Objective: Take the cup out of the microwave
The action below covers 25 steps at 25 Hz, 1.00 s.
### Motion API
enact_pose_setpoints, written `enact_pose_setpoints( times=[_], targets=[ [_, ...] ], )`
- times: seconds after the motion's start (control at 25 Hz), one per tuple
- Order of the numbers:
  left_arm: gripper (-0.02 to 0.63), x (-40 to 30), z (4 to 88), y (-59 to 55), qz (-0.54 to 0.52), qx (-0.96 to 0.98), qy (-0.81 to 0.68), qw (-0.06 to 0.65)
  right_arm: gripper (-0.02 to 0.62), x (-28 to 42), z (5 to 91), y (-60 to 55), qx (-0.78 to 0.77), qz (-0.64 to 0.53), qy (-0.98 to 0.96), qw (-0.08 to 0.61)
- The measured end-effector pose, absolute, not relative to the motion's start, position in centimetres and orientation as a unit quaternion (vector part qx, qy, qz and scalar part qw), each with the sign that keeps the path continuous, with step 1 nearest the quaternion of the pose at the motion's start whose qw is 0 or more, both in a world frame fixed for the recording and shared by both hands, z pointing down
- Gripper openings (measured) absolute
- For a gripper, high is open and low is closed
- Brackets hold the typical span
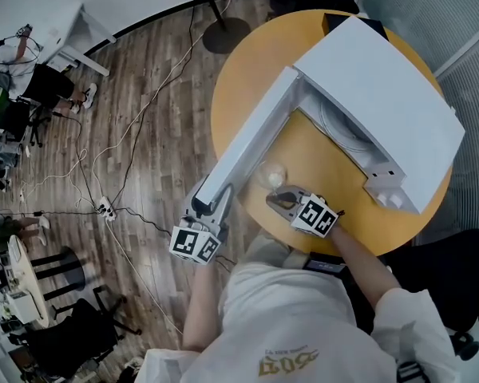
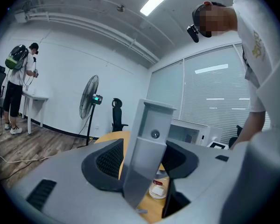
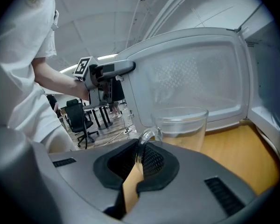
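- I've got the left gripper (image 2: 140, 169) clamped on the free edge of the microwave door (image 2: 149, 134). In its own view the grey door slab stands upright and fills the gap between the two pads.
- From the head view, the microwave (image 1: 383, 110) covers roughly the 1-to-4 o'clock part of the round yellow table (image 1: 247, 62). Its door is swung wide open and runs out toward 7 o'clock.
- The right gripper (image 3: 137, 164) is closed tight on the handle of the clear glass cup (image 3: 179, 127), and the thin glass loop is pinched right between the jaws.
- The cup is outside the oven, upright over the tabletop. It sits in the wedge between the open door and the cavity mouth, at about 11 o'clock from my right gripper in the head view.
- I can't tell if its base is on the wood or just off it, because the gripper body covers the bottom.
- There's a standing fan (image 2: 89, 99) and an office chair (image 2: 117, 113) in the background at about 10 o'clock in the left gripper view.
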<state>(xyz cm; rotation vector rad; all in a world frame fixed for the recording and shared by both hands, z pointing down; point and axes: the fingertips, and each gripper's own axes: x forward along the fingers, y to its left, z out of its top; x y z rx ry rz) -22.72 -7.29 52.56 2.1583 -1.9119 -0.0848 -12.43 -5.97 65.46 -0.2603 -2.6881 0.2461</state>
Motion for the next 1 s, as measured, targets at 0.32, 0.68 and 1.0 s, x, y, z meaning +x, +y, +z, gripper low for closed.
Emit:
enact_pose_setpoints(
  times=[0.32, 0.68, 1.0],
  targets=[
    [0.250, -22.1, 52.9, -7.3, -0.040, 0.740, -0.659, 0.131, 0.028, -11.2, 67.0, -5.9, -0.095, 0.031, -0.970, 0.221],
    [0.252, -22.3, 52.4, -7.2, -0.045, 0.739, -0.659, 0.131, 0.069, -10.6, 67.8, -6.0, -0.078, 0.016, -0.969, 0.232],
    [0.252, -22.0, 52.5, -7.2, -0.047, 0.738, -0.660, 0.131, 0.104, -9.3, 67.5, -6.8, -0.078, 0.060, -0.968, 0.232]
  ],
)
